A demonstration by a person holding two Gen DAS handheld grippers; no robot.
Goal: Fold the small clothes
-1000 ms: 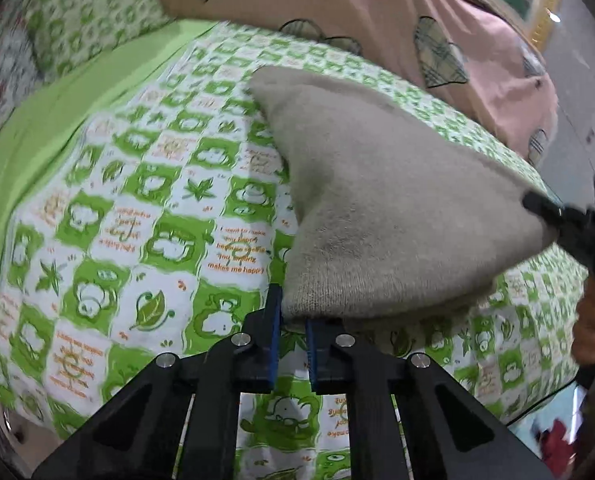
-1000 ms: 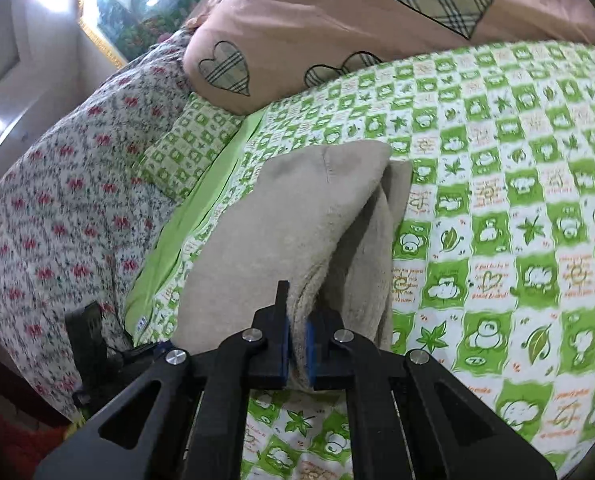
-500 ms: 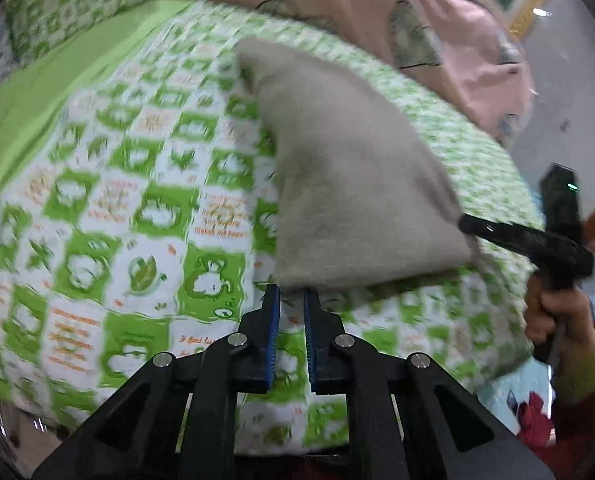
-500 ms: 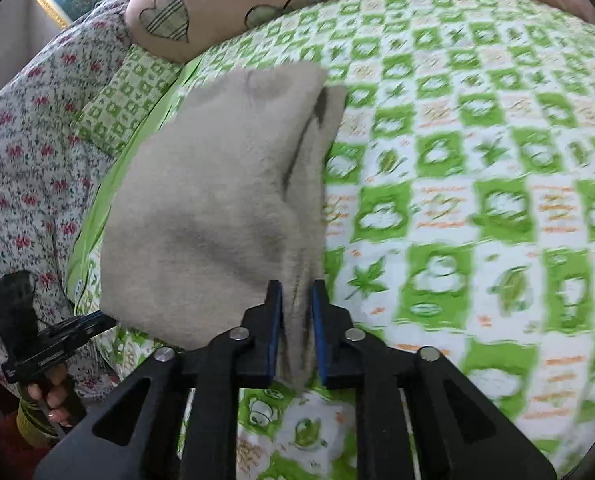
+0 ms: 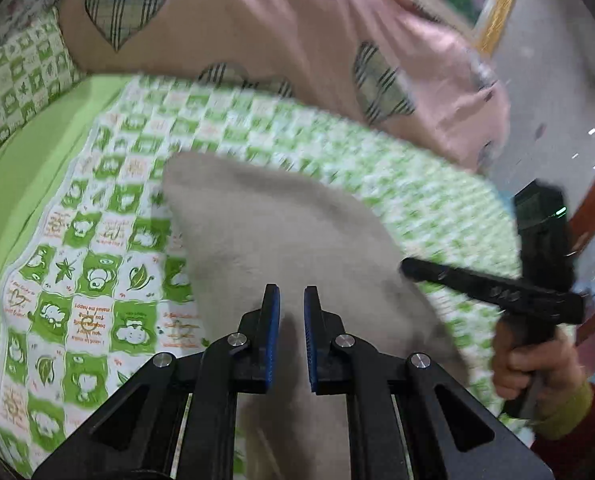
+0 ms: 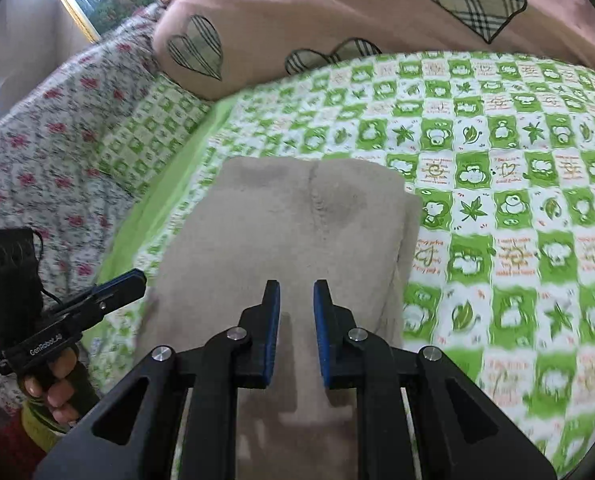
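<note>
A beige knitted garment (image 5: 281, 232) lies folded on the green-and-white checked bed cover (image 5: 89, 264); it also shows in the right wrist view (image 6: 297, 232). My left gripper (image 5: 291, 300) hovers over the garment's near edge, jaws slightly apart, holding nothing. My right gripper (image 6: 296, 298) hovers over the garment's near end, jaws slightly apart and empty. The right gripper shows at the right of the left wrist view (image 5: 409, 270), at the garment's edge. The left gripper shows at the left of the right wrist view (image 6: 137, 280).
A pink quilt with plaid hearts (image 6: 377, 8) is piled at the back of the bed. A floral cover (image 6: 45, 160) and a green-patterned pillow (image 6: 153, 132) lie on the left. The bed's edge is near both hands.
Both grippers have let go of the beige garment and opened a little. The garment now lies flat on the bed, and both grippers have risen over it.
</note>
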